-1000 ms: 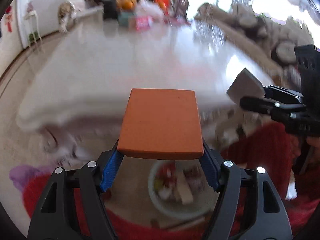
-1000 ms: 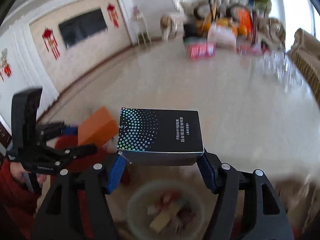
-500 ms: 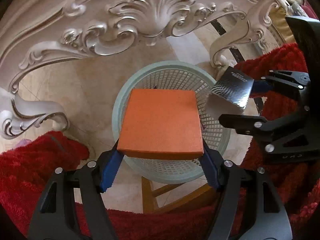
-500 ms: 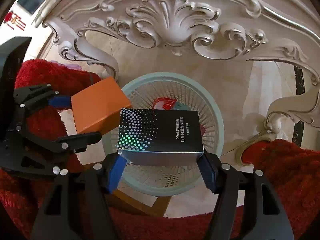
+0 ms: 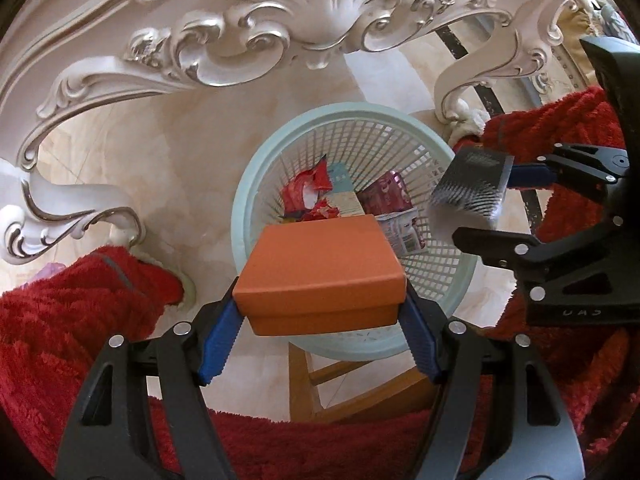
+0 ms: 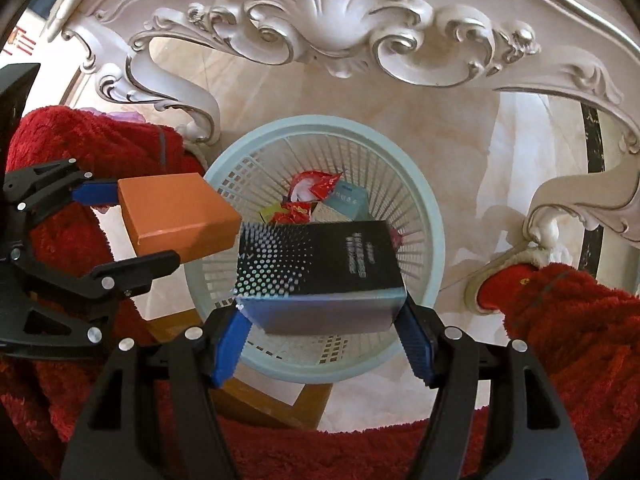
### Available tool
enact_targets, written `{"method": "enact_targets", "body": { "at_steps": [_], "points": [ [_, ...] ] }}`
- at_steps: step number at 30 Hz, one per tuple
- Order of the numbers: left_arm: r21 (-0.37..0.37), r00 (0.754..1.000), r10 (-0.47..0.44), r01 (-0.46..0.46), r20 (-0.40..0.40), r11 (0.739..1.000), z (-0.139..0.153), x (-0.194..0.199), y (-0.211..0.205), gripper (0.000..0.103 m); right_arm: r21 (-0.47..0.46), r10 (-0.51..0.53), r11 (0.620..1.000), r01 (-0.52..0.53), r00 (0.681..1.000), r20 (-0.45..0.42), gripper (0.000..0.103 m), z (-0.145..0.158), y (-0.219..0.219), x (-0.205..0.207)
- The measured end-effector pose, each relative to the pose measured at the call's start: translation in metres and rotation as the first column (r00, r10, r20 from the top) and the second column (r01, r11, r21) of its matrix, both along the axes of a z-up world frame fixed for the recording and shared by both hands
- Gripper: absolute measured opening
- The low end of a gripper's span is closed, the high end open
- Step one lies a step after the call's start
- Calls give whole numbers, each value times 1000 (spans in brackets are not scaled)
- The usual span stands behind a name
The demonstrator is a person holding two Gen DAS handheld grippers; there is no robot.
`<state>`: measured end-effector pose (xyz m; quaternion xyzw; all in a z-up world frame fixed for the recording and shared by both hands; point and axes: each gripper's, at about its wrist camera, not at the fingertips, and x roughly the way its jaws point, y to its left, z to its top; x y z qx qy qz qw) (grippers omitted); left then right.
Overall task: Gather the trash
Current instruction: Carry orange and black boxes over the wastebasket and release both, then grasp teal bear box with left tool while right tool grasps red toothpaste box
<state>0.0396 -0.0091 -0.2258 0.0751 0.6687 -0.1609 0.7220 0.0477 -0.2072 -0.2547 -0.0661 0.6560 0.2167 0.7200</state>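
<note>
- My left gripper [image 5: 322,316] pinches the orange box [image 5: 320,270]; my right gripper [image 6: 322,322] pinches the black dotted box [image 6: 316,264].
- Both hang over the mesh basket [image 5: 248,208], so this is the drop step.
- Next I'd part both jaws; wrappers [image 5: 308,196] already lie below.

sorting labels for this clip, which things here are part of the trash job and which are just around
Job:
- orange box in left gripper
- black box in right gripper
- basket
- wrappers in it

Just around:
- carved table
- red fleece
- wooden stool
</note>
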Motion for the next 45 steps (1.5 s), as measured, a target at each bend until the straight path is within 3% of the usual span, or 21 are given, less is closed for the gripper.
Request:
{"method": "enact_targets", "body": {
  "at_steps": [2, 5, 10, 14, 19, 22, 25, 28, 31, 34, 37, 42, 45],
  "points": [
    [13, 1000, 4, -4, -7, 1000, -2, 0, 0, 72, -1, -3, 1000, 3, 1000, -4, 71, 0, 0, 0],
    [17, 1000, 6, -6, -25, 1000, -5, 1, 1, 92, -2, 1, 1000, -1, 1000, -6, 81, -1, 1, -1],
    [16, 1000, 4, -4, -26, 1000, -5, -1, 0, 94, -7, -2, 1000, 2, 1000, -2, 81, 0, 1, -1],
    [-25, 998, 40, -38, 57, 999, 15, -3, 10, 94, 2, -8, 1000, 8, 998, 62, 81, 17, -2, -4],
    [-140, 970, 155, -130, 190, 982, 59, -10, 39, 94, 72, 34, 996, -52, 972, 232, 81, 75, 2, -15],
    [-285, 929, 248, -167, 276, 944, 103, -11, 69, 94, 130, 23, 989, -73, 936, 351, 81, 116, 7, -11],
    [-291, 878, 307, -205, 366, 934, 138, -2, 89, 94, 188, -20, 979, -75, 889, 457, 81, 154, 14, 6],
    [-263, 793, 375, -277, 480, 924, 172, 12, 112, 94, 240, -73, 968, -71, 837, 543, 81, 185, 25, 32],
    [-269, 697, 455, -368, 553, 890, 192, 31, 138, 94, 194, -83, 979, -63, 746, 661, 81, 216, 52, 68],
    [-290, 684, 485, -389, 545, 874, 198, 52, 153, 94, 169, -106, 985, -26, 680, 725, 81, 238, 82, 118],
    [-293, 671, 481, -383, 564, 876, 208, 78, 160, 94, 186, -169, 982, 42, 647, 743, 85, 248, 110, 181],
    [-293, 637, 464, -361, 616, 885, 226, 131, 173, 94, 200, -279, 960, 194, 682, 676, 86, 234, 148, 287],
    [-298, 615, 481, -381, 625, 875, 237, 164, 188, 94, 192, -322, 946, 262, 669, 670, 86, 228, 156, 325]
  ]
}}
